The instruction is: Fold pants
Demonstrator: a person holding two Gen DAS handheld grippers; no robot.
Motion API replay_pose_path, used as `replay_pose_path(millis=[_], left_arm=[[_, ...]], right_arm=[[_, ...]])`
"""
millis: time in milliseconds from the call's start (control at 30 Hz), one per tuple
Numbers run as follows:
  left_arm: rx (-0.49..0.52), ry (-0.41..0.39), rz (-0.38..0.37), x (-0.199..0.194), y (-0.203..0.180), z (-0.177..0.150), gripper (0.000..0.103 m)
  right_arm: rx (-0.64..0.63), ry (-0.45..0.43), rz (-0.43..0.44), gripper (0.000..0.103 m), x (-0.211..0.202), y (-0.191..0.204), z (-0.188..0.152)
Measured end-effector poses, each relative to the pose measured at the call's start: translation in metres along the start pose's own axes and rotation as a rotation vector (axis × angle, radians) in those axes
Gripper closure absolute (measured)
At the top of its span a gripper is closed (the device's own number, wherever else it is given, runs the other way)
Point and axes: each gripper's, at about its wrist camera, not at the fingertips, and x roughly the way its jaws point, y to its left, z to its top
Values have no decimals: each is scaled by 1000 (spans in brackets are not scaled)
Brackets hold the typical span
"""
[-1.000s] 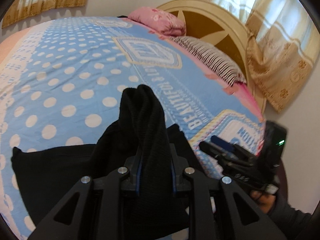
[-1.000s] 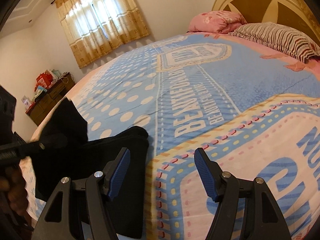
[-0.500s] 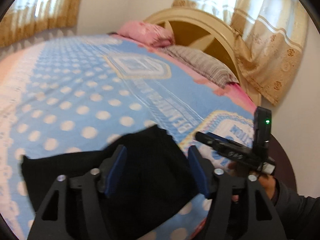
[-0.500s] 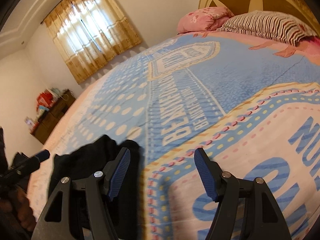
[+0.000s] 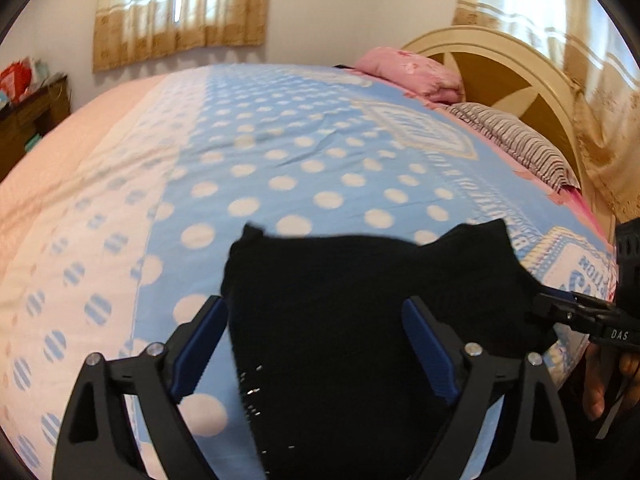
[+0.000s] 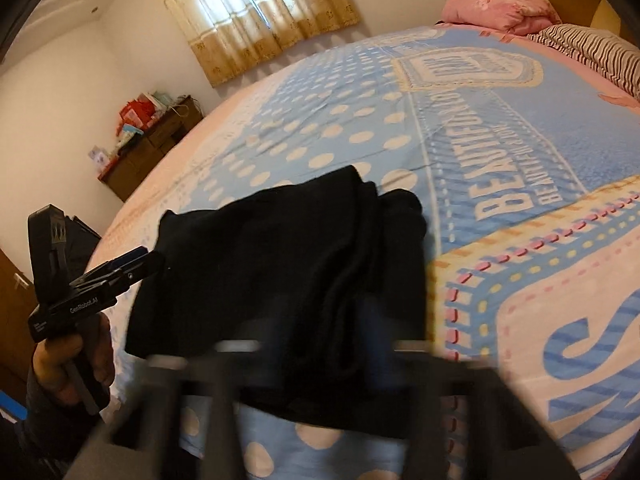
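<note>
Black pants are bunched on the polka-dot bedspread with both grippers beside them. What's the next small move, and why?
Probably draw the left gripper back and bring it down on the left edge of the black fabric pants. Its jaws are opening over the cloth without pressing it. The pants lie loosely folded and rumpled on the blue polka-dot bedspread. The right gripper is closing at their right edge.

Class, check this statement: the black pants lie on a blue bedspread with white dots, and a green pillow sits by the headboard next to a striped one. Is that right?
Not quite. The pillow by the headboard is pink, not green, as the right wrist view shows. The rest holds: the black pants lie on the blue bedspread with white dots, and the pink pillow sits next to a striped one.
</note>
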Motion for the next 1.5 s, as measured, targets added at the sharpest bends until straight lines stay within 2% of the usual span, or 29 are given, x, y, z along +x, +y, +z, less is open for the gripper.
replay_pose_path(millis=[100, 200, 300, 367, 433, 467, 533, 633, 700, 767, 833, 867, 967, 1033, 1100, 1200, 1300, 1400, 1500], left_arm=[[-18, 15, -4, 3, 4, -6, 12], [-3, 8, -9, 3, 2, -8, 9], [9, 5, 2, 7, 0, -10, 6], [6, 32, 9, 17, 0, -14, 6], [6, 48, -1, 21, 1, -19, 5], [8, 54, 5, 23, 1, -21, 5], [-5, 52, -1, 20, 2, -21, 5], [-7, 11, 15, 10, 4, -12, 5], [-8, -23, 29, 4, 8, -3, 4], [-4, -33, 44, 6, 11, 9, 4], [21, -45, 73, 14, 11, 20, 3], [36, -40, 95, 20, 10, 23, 3], [39, 6, 119, 46, 14, 28, 2], [23, 38, 131, 60, 19, 27, 0], [-19, 53, 112, 67, 26, 25, 0], [-53, 50, 92, 67, 29, 23, 0], [-47, 22, 96, 51, 27, 20, 0], [-67, -17, 85, 30, 30, 17, 0], [-62, -40, 81, 15, 28, 12, 0]], right_arm=[[9, -42, 32, 88, -16, -2, 3], [-3, -89, -1, 88, -34, -2, 4], [44, -47, -39, 88, -26, -21, 0], [73, 22, -35, 87, -9, -33, -5], [64, 15, -32, 86, -8, -35, -6], [55, 12, -37, 84, -9, -34, -4], [43, -3, -73, 66, -14, -33, -2], [-2, -104, -154, 62, -32, -24, 6], [-48, -161, -133, 57, -41, -11, 18], [-100, -161, -62, 51, -36, 5, 31], [-143, -136, 17, 50, -20, 15, 38], [-159, -110, 30, 50, -8, 18, 39], [-149, 19, -76, 50, 35, 14, 36], [-141, -2, -59, 50, 34, 5, 29], [-149, 8, -60, 50, 30, 5, 25], [-154, -18, -61, 50, 18, 4, 19], [-134, -62, -61, 50, 0, 6, 13], [-165, -95, -51, 50, -19, 14, 3], [-202, -75, -70, 50, -25, 20, -9]])
